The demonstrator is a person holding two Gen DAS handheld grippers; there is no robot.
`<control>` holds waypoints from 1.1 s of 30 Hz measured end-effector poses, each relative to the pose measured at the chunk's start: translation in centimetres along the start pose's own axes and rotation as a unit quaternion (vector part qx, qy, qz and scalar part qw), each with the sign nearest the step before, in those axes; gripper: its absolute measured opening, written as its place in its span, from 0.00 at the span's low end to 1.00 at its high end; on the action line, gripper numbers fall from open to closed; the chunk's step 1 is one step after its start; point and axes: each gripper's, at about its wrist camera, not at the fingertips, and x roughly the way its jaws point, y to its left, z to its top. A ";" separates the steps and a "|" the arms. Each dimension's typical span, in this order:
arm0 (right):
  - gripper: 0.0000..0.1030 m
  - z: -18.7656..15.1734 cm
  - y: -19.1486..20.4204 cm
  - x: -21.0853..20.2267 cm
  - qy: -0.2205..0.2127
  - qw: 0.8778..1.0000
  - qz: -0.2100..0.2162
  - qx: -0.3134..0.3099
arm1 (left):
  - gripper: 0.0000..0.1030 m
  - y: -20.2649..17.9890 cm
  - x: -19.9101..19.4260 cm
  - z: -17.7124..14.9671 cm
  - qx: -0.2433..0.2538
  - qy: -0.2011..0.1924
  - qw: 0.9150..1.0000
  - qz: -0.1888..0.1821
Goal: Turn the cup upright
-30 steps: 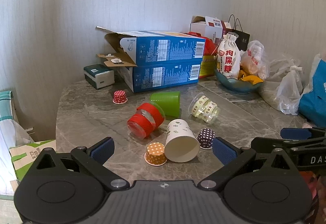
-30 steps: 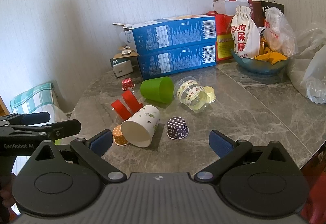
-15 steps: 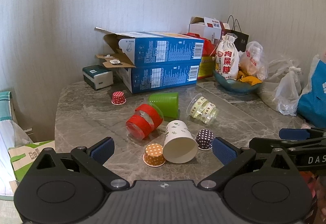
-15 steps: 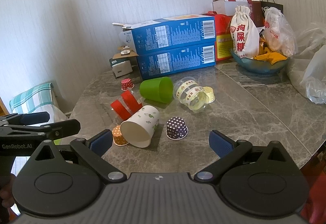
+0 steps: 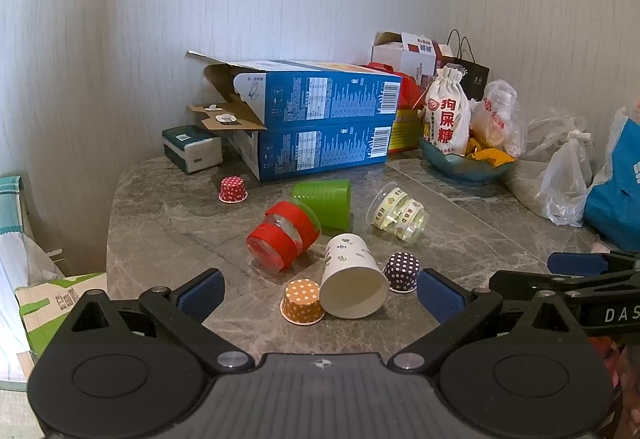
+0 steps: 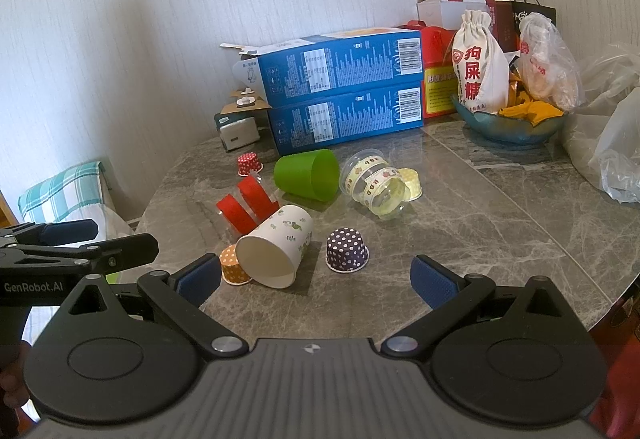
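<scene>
Several cups lie on their sides on the grey marble table [image 5: 160, 223]: a white paper cup with leaf prints [image 5: 352, 275] [image 6: 276, 247] with its mouth toward me, a green cup [image 5: 324, 199] [image 6: 308, 175], a clear cup with red bands [image 5: 284, 235] [image 6: 248, 203], and a clear cup with yellow printed bands [image 5: 398, 211] [image 6: 374, 187]. My left gripper [image 5: 320, 293] is open and empty, just short of the white cup. My right gripper [image 6: 316, 275] is open and empty, near the white cup and a purple dotted cupcake liner [image 6: 346, 251].
Small dotted liners sit upside down: orange [image 5: 302, 301], purple [image 5: 402, 267], red [image 5: 233, 189]. Two stacked blue boxes [image 5: 320, 131] stand at the back by the wall. A bowl with bags [image 5: 464, 159] and plastic bags [image 5: 560, 179] fill the right side.
Both grippers have moved slightly; the left wrist view has edged a little closer and lower toward the cups. No cup has moved.
</scene>
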 end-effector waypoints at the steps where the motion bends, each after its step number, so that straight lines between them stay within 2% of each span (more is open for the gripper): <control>1: 0.99 0.0 0.0 0.0 0.001 1.000 0.000 0.000 | 1.00 -0.1 0.0 0.0 0.000 0.000 1.000 0.000; 33: 0.99 0.3 -0.1 0.1 0.003 1.000 -0.001 0.002 | 1.00 0.1 0.0 0.0 -0.001 0.001 1.000 -0.001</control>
